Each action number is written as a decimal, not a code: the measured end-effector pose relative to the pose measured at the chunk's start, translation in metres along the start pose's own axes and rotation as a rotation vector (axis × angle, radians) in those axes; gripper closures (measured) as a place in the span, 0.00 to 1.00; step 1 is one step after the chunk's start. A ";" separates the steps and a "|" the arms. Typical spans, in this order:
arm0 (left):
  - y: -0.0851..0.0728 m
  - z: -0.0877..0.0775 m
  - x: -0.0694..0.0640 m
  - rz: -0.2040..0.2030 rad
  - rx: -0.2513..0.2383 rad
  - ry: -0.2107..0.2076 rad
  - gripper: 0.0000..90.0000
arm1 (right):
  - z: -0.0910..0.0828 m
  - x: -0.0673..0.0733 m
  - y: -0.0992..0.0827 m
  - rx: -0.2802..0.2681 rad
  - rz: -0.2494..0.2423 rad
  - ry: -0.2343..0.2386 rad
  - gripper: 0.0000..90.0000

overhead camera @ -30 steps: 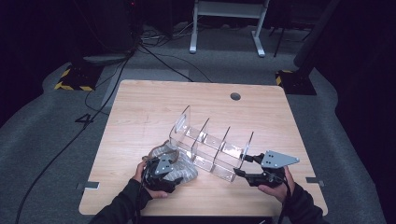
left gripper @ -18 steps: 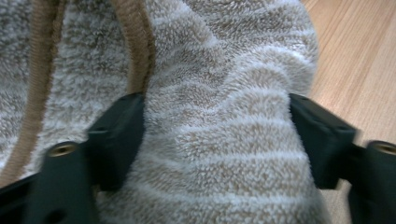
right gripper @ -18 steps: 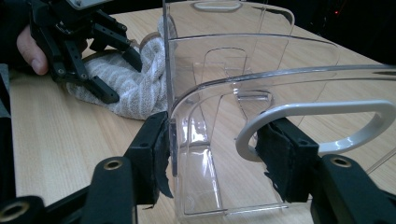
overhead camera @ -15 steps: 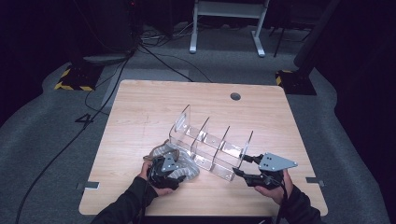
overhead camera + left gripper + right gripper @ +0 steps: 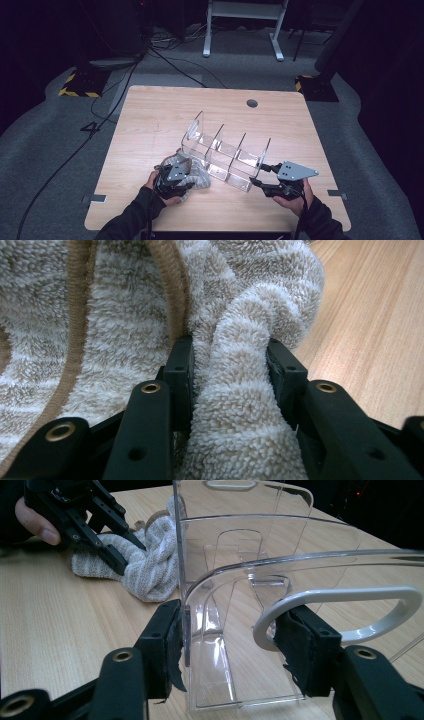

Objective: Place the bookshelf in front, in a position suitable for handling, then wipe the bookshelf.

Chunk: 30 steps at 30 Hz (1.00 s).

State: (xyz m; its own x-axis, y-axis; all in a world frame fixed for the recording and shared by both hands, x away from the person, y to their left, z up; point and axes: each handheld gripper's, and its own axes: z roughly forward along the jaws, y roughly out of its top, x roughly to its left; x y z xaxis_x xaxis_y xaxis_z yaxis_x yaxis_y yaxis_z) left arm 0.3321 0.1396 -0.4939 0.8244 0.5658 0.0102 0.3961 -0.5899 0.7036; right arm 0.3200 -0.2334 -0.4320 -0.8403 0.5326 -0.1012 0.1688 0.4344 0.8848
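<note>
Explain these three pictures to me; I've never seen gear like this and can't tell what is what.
A person sits at a wooden table with a hand-held two-jaw gripper in each hand; no robot arm is involved. The high view looks down from above. The other two pictures come from cameras riding on each gripper, looking along its black jaws. The left gripper has just been closing its jaws, which now pinch a fold of a fluffy beige-and-white striped towel lying on the table. The right gripper has its pads against the end wall and handle of a clear plastic divided organizer, steadying it beside the towel.
</note>
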 end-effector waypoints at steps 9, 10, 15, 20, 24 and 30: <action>-0.001 -0.003 -0.002 0.021 -0.003 0.000 0.75 | 0.002 -0.005 0.001 -0.001 0.003 0.007 0.51; -0.001 -0.003 -0.002 0.023 -0.003 -0.001 0.76 | 0.002 -0.005 0.001 -0.001 0.000 0.006 0.51; -0.001 -0.008 -0.002 0.004 -0.018 0.001 0.76 | 0.002 -0.005 0.001 -0.001 0.003 0.004 0.51; -0.001 -0.017 0.003 -0.016 -0.054 0.015 0.76 | 0.003 -0.005 0.001 0.001 0.009 0.008 0.51; 0.002 -0.028 0.007 -0.033 -0.093 0.043 0.76 | 0.002 -0.005 0.002 0.006 0.010 0.010 0.51; 0.010 -0.044 0.015 -0.048 -0.167 0.084 0.76 | 0.003 -0.006 0.002 0.005 0.007 0.018 0.51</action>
State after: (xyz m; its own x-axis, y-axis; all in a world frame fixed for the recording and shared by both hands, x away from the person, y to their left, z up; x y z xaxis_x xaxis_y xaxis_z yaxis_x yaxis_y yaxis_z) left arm 0.3300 0.1675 -0.4551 0.7666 0.6415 0.0280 0.3559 -0.4607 0.8131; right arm 0.3268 -0.2339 -0.4308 -0.8480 0.5228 -0.0865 0.1777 0.4343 0.8831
